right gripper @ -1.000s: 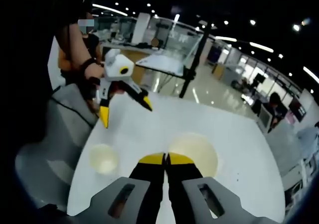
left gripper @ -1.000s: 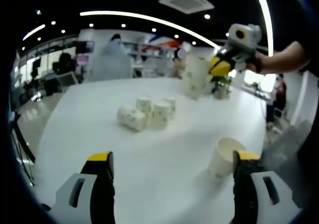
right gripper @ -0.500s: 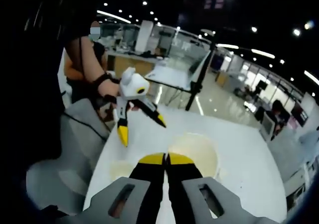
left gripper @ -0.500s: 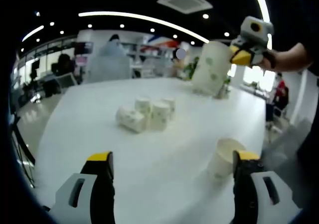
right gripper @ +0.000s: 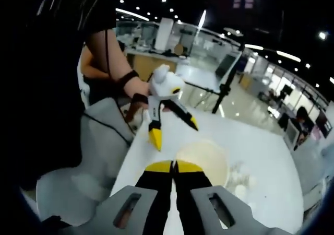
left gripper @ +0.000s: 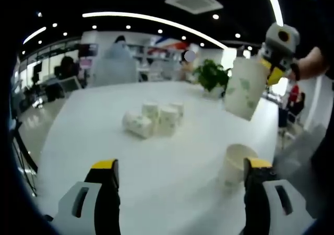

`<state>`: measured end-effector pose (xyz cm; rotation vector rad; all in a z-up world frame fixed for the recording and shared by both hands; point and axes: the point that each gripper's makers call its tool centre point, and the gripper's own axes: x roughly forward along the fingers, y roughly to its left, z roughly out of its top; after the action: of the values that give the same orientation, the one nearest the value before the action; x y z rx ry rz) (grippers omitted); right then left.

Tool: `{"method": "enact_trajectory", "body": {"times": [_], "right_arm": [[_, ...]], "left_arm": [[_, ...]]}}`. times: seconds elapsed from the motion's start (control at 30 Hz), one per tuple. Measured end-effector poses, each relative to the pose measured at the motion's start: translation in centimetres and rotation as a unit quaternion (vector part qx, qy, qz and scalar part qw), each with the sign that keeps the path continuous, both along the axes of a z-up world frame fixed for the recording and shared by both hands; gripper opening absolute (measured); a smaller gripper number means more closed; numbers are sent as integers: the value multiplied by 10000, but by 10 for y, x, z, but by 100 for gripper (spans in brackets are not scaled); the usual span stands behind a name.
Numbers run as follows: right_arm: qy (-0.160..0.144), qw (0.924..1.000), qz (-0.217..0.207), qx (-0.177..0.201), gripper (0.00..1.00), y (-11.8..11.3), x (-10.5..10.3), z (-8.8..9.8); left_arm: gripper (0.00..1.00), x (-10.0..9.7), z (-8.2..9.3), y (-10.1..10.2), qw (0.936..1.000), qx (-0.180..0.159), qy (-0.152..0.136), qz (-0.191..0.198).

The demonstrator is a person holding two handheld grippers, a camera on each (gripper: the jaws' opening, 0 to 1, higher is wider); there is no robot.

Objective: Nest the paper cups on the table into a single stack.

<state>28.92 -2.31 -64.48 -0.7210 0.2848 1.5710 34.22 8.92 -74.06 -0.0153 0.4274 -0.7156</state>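
Observation:
In the left gripper view my left gripper is open low over the white table. An upright paper cup stands just inside its right fingertip. Several more cups sit bunched mid-table, one on its side. My right gripper hangs at the upper right, shut on the rim of a green-patterned paper cup held tilted in the air above the standing cup. In the right gripper view my right gripper pinches that cup's rim, its mouth open toward the camera. The left gripper is open beyond it.
A potted plant stands at the table's far edge. A grey chair sits beside the table, below the person's arm. Blurred cups lie on the table past the held cup. Office desks and people fill the background.
My right gripper has carried the held cup rightward and down in the left gripper view, closer above the standing cup. The left gripper has stayed still and open.

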Motion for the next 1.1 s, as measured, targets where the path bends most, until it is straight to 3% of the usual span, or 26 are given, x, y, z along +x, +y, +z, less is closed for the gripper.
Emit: {"method": "enact_trajectory", "body": {"times": [0.3, 0.53, 1.1], "right_arm": [[28, 9998, 94, -179, 0, -2, -12, -18], [73, 9990, 208, -398, 0, -3, -25, -43], [186, 9966, 221, -771, 0, 1, -34, -78]], "left_arm": [[98, -2, -1, 1, 10000, 31, -2, 16], [98, -3, 1, -1, 10000, 48, -30, -13], [97, -4, 3, 1, 10000, 12, -40, 61]]}}
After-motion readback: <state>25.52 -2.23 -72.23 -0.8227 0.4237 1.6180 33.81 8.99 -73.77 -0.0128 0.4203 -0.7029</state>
